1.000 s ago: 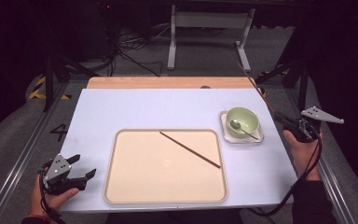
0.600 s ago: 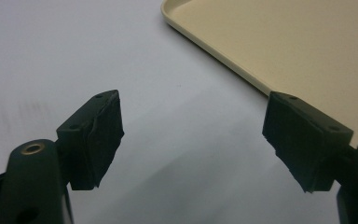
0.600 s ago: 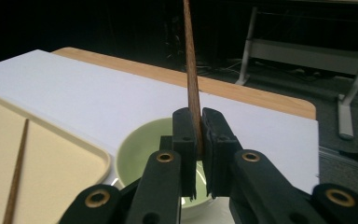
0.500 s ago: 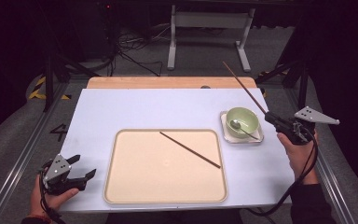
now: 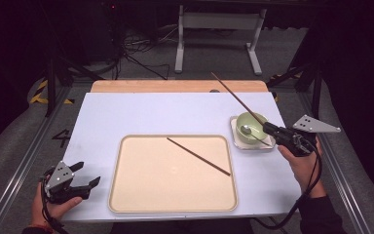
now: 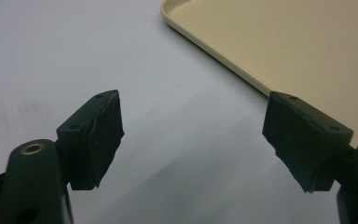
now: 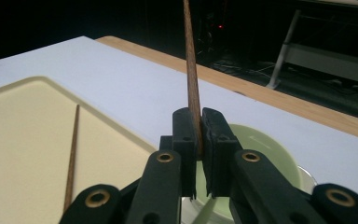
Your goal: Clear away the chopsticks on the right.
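Chopstick (image 5: pixel 237 100) clamped in my right gripper (image 5: pixel 269 128): jaws nearly shut on its lower end, stick slanting toward the upper middle of the high view, tip over the far table edge. In the right gripper view the same stick (image 7: pixel 192 79) rises straight up out of my closed pads. My right hand (image 5: pixel 302 163) sits at the right edge of the frame, gripper nose over the green bowl (image 5: pixel 250 127), which stands in a small square dish (image 5: pixel 234 141) with a spoon (image 5: pixel 246 130) inside. Second chopstick (image 5: pixel 198 156) lies diagonally on the beige tray (image 5: pixel 126 195), centre frame, well apart from both grippers. My left gripper (image 5: pixel 86 175) rests at lower left, jaws spread wide and holding nothing, just beside the tray's near left corner (image 6: pixel 205 42) on the white table (image 5: pixel 126 112).
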Demonstrator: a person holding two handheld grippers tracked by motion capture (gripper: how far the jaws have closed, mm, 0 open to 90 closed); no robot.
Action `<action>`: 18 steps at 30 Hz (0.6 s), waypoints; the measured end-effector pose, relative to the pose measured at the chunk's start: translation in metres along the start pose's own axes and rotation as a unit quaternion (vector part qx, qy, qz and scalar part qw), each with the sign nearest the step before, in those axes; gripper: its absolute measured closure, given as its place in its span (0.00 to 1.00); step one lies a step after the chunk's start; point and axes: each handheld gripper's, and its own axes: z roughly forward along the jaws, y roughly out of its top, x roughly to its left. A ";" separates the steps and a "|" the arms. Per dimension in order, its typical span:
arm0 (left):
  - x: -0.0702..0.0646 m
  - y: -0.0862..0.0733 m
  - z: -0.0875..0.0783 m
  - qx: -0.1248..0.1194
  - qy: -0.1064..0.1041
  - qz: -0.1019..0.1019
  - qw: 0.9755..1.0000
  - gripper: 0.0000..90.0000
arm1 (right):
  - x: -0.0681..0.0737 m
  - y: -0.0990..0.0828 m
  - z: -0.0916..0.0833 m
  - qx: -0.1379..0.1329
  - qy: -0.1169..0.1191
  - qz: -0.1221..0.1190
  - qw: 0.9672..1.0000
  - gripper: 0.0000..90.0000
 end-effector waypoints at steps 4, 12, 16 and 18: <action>0.000 0.000 0.000 0.001 0.000 0.001 1.000 0.23 | 0.009 0.000 0.004 0.007 0.013 -0.009 1.000 0.94; 0.000 0.000 0.000 0.000 -0.001 0.000 1.000 0.23 | 0.035 0.000 0.017 0.025 0.052 -0.035 0.998 0.94; 0.000 0.000 0.000 0.000 -0.001 -0.001 1.000 0.23 | 0.045 -0.004 0.025 0.041 0.068 -0.045 0.996 0.94; 0.000 0.000 0.000 0.001 -0.001 -0.002 1.000 0.23 | 0.052 -0.008 0.030 0.053 0.078 -0.047 0.994 0.94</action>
